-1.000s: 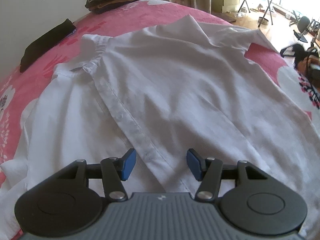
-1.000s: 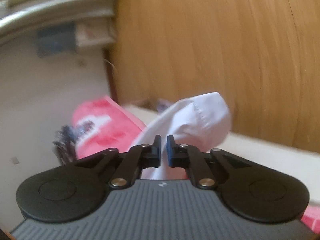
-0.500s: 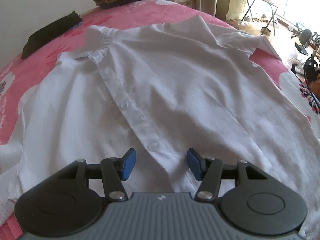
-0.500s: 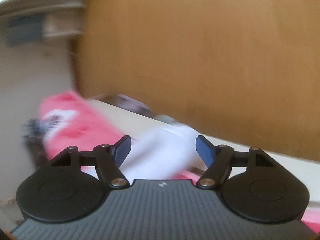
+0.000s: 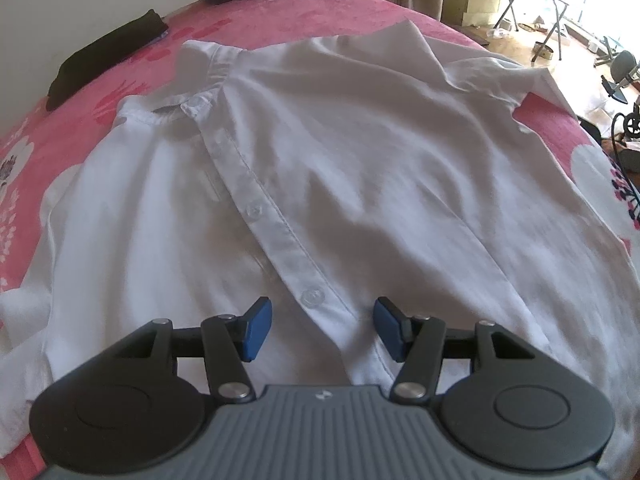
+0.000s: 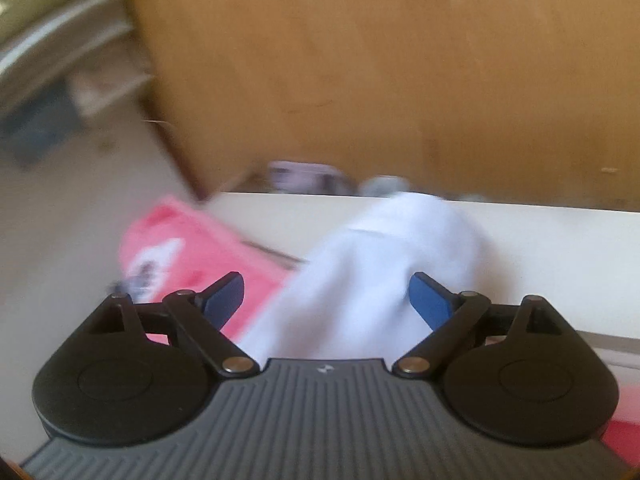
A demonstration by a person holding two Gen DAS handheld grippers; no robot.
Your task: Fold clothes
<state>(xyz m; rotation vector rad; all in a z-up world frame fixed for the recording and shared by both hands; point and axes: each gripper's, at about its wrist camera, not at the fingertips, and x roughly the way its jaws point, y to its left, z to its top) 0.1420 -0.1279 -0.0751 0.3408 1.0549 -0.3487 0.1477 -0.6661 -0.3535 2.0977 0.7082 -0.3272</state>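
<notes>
Left wrist view: left gripper [image 5: 322,328] parted halfway, gripping nothing, over white shirt [image 5: 360,168] spread buttoned-side up on pink bedspread [image 5: 280,20]. Right wrist view, blurred: right gripper [image 6: 328,300] just sprung wide, empty, shirt sleeve [image 6: 380,272] slack between blue pads [image 6: 430,300], untouched.
</notes>
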